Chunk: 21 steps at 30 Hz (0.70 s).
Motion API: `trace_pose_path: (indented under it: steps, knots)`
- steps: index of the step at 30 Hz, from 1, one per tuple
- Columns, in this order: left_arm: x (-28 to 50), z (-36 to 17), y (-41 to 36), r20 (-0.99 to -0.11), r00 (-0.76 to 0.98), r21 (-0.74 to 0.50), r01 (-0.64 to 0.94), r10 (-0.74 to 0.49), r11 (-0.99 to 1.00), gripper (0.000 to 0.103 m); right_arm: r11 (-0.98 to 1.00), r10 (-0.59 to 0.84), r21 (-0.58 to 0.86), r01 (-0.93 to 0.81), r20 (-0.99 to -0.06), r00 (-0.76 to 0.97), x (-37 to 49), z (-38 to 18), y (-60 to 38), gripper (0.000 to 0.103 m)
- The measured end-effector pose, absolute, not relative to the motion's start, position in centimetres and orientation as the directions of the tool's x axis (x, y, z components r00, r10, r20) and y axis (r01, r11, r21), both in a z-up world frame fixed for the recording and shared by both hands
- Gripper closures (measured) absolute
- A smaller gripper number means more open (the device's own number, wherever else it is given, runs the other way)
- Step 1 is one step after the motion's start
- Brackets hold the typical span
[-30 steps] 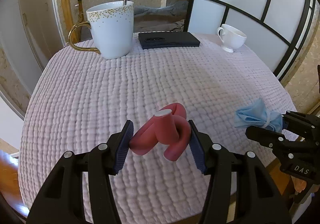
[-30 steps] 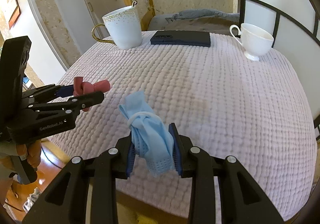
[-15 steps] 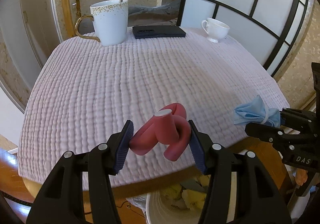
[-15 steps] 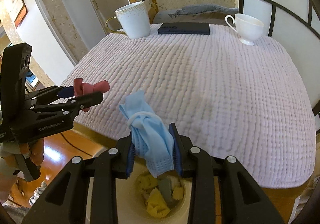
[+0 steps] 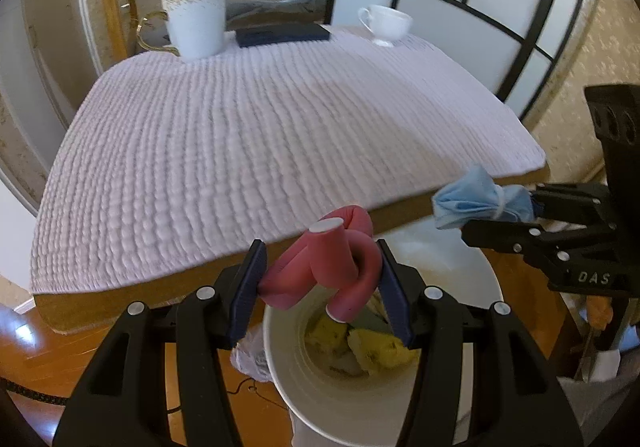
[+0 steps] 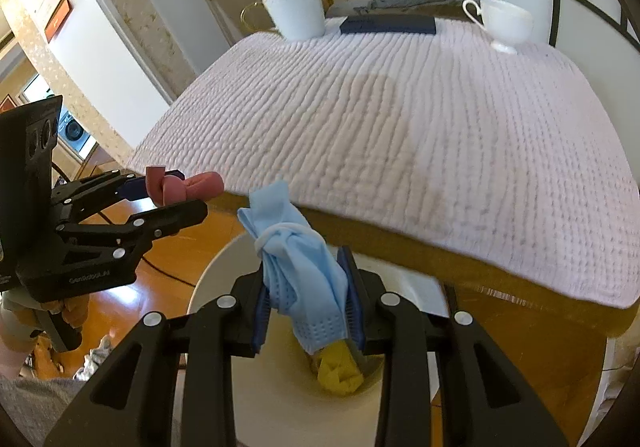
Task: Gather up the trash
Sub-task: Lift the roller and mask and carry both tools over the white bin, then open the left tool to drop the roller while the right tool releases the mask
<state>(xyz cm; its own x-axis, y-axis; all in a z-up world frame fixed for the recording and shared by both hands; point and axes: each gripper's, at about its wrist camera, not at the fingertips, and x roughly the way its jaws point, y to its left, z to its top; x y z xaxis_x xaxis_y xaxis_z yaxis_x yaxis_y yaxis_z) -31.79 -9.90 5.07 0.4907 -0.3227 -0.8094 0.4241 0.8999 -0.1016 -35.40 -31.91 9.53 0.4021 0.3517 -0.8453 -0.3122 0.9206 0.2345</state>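
My left gripper (image 5: pixel 322 287) is shut on a knotted red foam tube (image 5: pixel 328 263) and holds it over the open white trash bin (image 5: pixel 304 391), which has yellow scraps (image 5: pixel 376 347) inside. My right gripper (image 6: pixel 308 307) is shut on a crumpled blue face mask (image 6: pixel 300 267) and holds it over the same bin (image 6: pixel 248 387). Each gripper shows in the other's view: the right gripper at right (image 5: pixel 500 223) with the mask (image 5: pixel 480 203), the left gripper at left (image 6: pixel 160 203) with the tube (image 6: pixel 180 187).
A table under a pale pink quilted cloth (image 5: pixel 260 127) lies just beyond the bin. At its far edge stand a large gold-handled mug (image 5: pixel 196 23), a dark flat case (image 5: pixel 280 35) and a small white teacup (image 5: pixel 384 25). Wooden floor (image 5: pixel 32 351) lies below left.
Both grippers have pulled back off the table edge with their loads. The bin, barely visible half a second ago, now lies directly under both.
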Motion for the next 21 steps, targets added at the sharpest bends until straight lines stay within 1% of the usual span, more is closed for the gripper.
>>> trace_pose_path:
  steps: [9, 21]
  knots:
    - [-34.0, 2.8, -11.0, -0.844, 0.429, -0.09, 0.479, -0.322, 0.873, 0.048, 0.926, 0.33, 0.228, -0.302, -0.877, 0.349, -37.8, 7.6, -31.7, 0.072]
    - [-33.8, -1.4, -12.5, -0.893, 0.346, -0.077, 0.511, -0.287, 0.856, 0.048, 0.933, 0.286, 0.197, -0.3, -0.913, 0.29, -38.9, 3.7, -31.4, 0.072]
